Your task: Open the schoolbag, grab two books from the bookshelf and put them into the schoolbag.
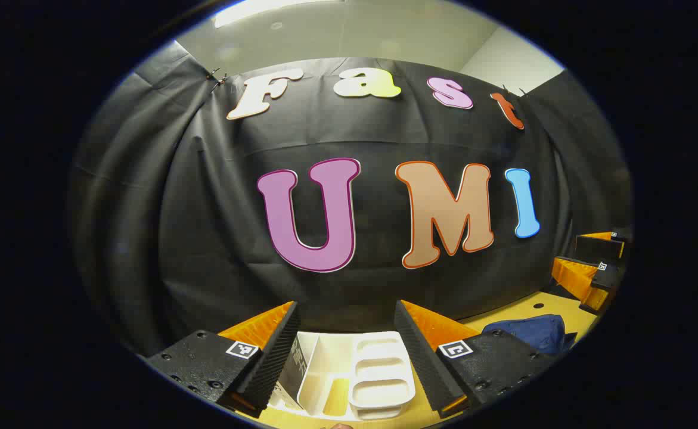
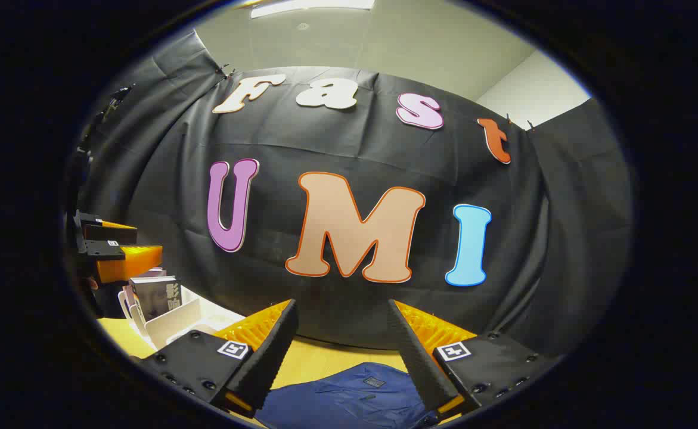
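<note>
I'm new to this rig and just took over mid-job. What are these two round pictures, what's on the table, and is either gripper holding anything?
Each picture comes from a camera riding on a hand-held two-finger gripper, looking forward along its fingers. In the left gripper view, the left gripper hangs open above a white bookshelf tray on the yellow table; the blue schoolbag lies off to its right. In the right gripper view, the right gripper hangs open over that schoolbag, and books stand in the tray at the left. Neither gripper holds anything. I cannot tell whether the bag is unzipped.

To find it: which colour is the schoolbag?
Dark blue schoolbag; clearest in the right gripper view.
</note>
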The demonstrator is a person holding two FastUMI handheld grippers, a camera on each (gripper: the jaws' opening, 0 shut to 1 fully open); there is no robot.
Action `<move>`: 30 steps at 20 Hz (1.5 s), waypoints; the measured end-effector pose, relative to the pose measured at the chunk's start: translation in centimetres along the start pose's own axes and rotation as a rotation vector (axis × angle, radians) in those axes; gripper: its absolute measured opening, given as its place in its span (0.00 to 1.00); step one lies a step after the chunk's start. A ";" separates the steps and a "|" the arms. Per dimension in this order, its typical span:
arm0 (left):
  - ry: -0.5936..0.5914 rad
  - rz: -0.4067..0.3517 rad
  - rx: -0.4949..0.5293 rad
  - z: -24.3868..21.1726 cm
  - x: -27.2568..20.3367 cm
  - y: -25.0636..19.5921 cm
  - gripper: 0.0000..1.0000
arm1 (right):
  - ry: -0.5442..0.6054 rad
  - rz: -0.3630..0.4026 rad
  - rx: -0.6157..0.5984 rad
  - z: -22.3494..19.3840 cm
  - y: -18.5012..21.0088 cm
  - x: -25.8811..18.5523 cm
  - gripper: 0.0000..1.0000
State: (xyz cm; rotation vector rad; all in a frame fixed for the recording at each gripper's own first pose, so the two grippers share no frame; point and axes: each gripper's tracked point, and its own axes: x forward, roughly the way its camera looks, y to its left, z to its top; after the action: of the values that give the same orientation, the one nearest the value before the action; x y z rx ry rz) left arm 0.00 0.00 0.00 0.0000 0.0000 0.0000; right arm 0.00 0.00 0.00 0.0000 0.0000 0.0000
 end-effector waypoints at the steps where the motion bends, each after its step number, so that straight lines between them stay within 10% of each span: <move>1: -0.002 0.004 0.003 0.2 0.0 0.0 0.93 | -0.002 0.003 -0.001 0.1 0.0 -0.1 1.00; 21: -0.019 0.065 0.034 0.5 -1.0 2.0 0.93 | 0.022 0.047 -0.028 -1.3 1.2 -0.3 1.00; 30: -0.010 0.105 0.058 0.4 -1.5 4.4 0.96 | 0.195 0.323 -0.265 -10.2 8.4 -3.0 0.98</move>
State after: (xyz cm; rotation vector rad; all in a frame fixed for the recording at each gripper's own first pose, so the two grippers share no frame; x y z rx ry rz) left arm -1.53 4.44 0.36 0.0578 -0.0105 0.1053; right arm -3.03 8.37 -10.24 -0.2645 0.1950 0.3234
